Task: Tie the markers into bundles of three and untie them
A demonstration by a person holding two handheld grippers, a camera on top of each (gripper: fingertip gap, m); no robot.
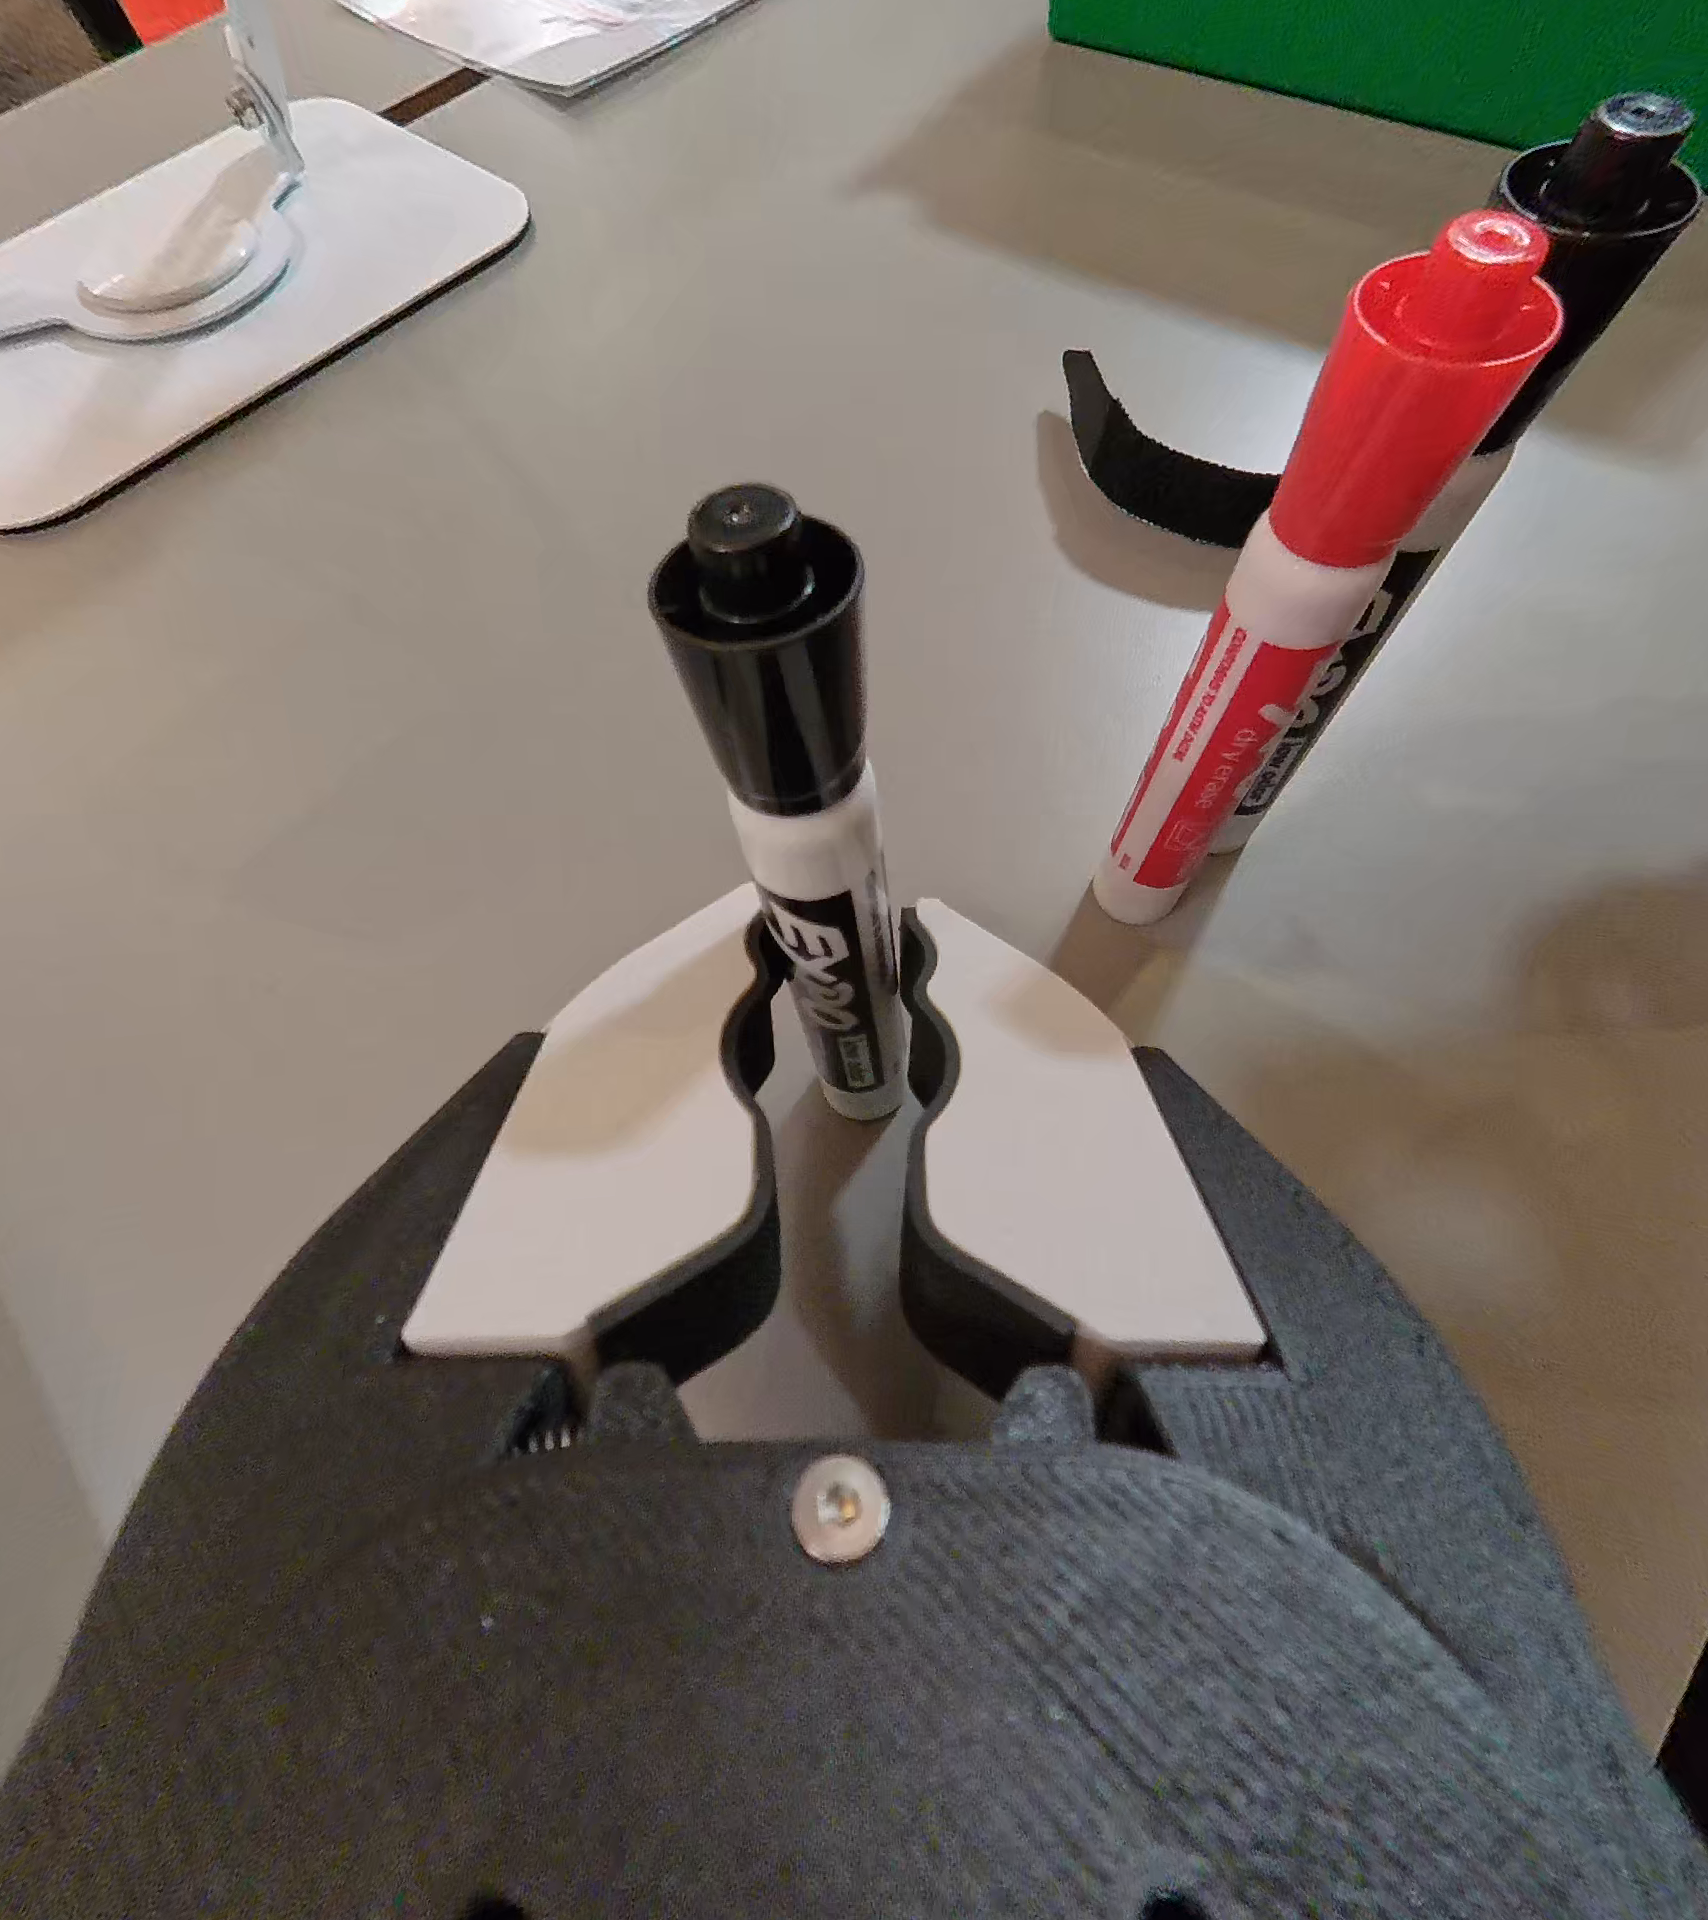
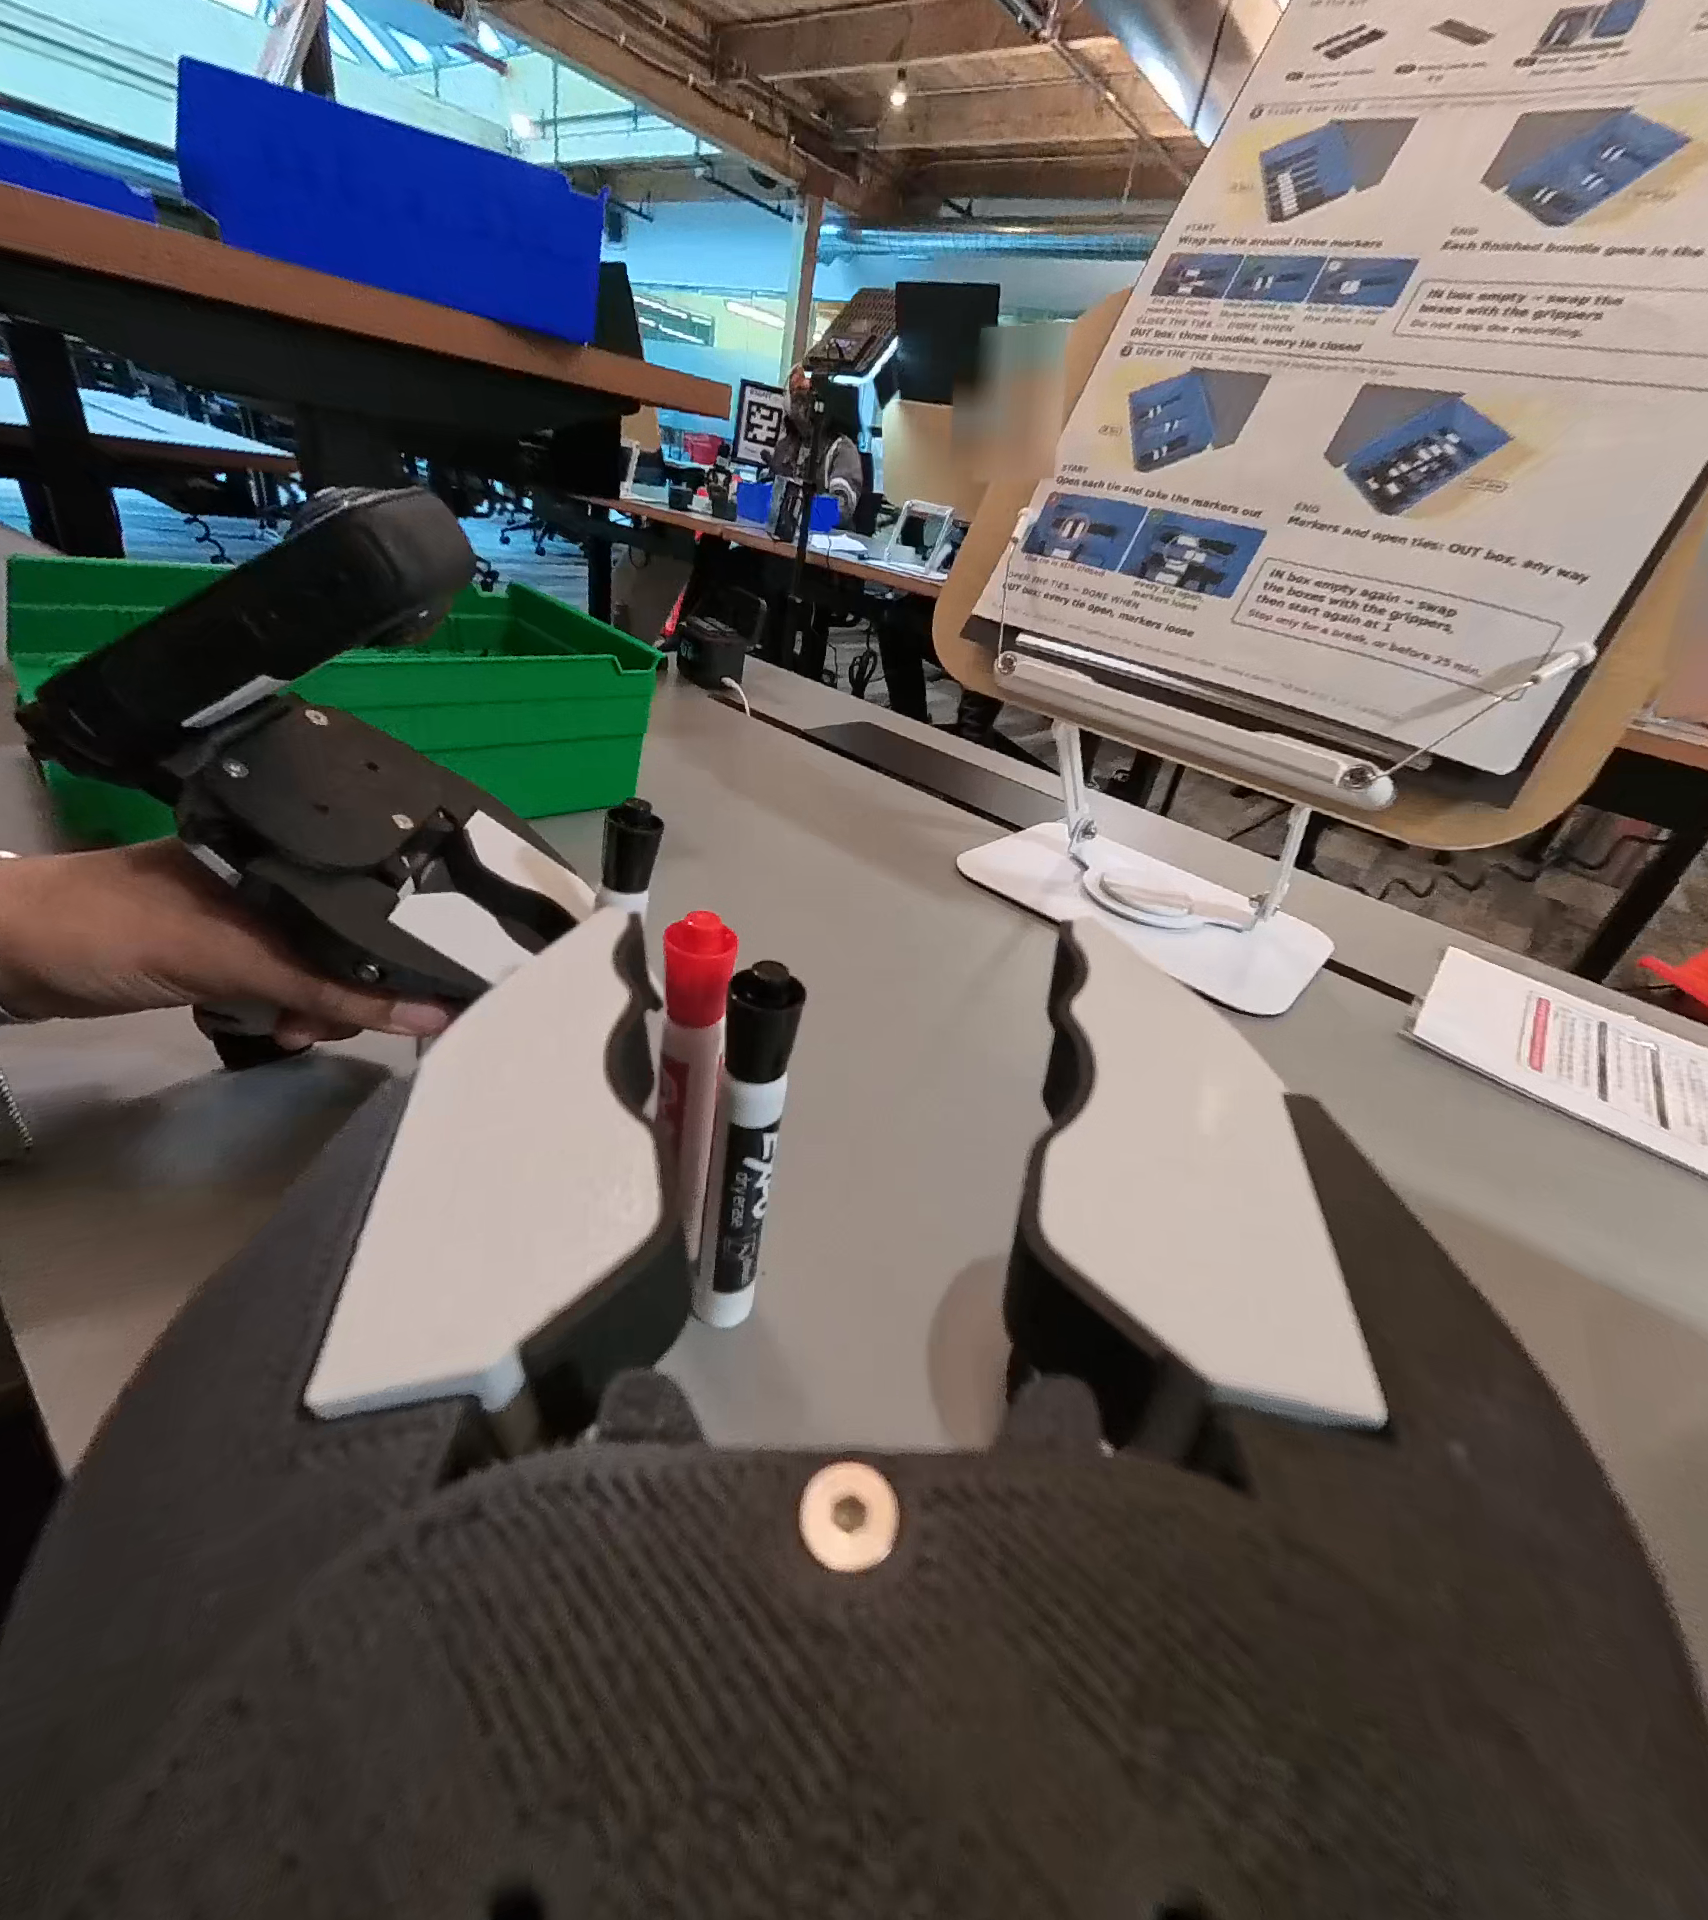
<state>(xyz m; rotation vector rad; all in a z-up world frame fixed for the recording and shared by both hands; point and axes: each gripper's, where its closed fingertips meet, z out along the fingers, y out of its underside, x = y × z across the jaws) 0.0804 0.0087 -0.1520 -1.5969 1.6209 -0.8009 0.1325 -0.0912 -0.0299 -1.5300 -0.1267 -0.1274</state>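
Observation:
My left gripper (image 1: 834,935) is shut on a black-capped marker (image 1: 777,727) that points forward, low over the grey table. To its right a red marker (image 1: 1349,499) and a second black marker (image 1: 1567,270) lie side by side across a black strap tie (image 1: 1141,457). In the right wrist view my right gripper (image 2: 845,935) is open, with the red marker (image 2: 689,1049) and black marker (image 2: 751,1132) between its fingers, close to the left finger (image 2: 517,1122). The left gripper (image 2: 517,914) and its held marker (image 2: 632,842) show just beyond.
A green bin (image 2: 476,686) stands behind the left gripper and also shows in the left wrist view (image 1: 1452,73). A white document stand (image 2: 1193,914) with an instruction sheet is at the back right. A printed paper (image 2: 1639,1081) lies right. A hand (image 2: 154,956) holds the left gripper. Across from one pair of fingers to the other is roughly 15 centimeters. Left tips and right tips are each some 15 centimeters from the black strap tie (image 1: 1141,457).

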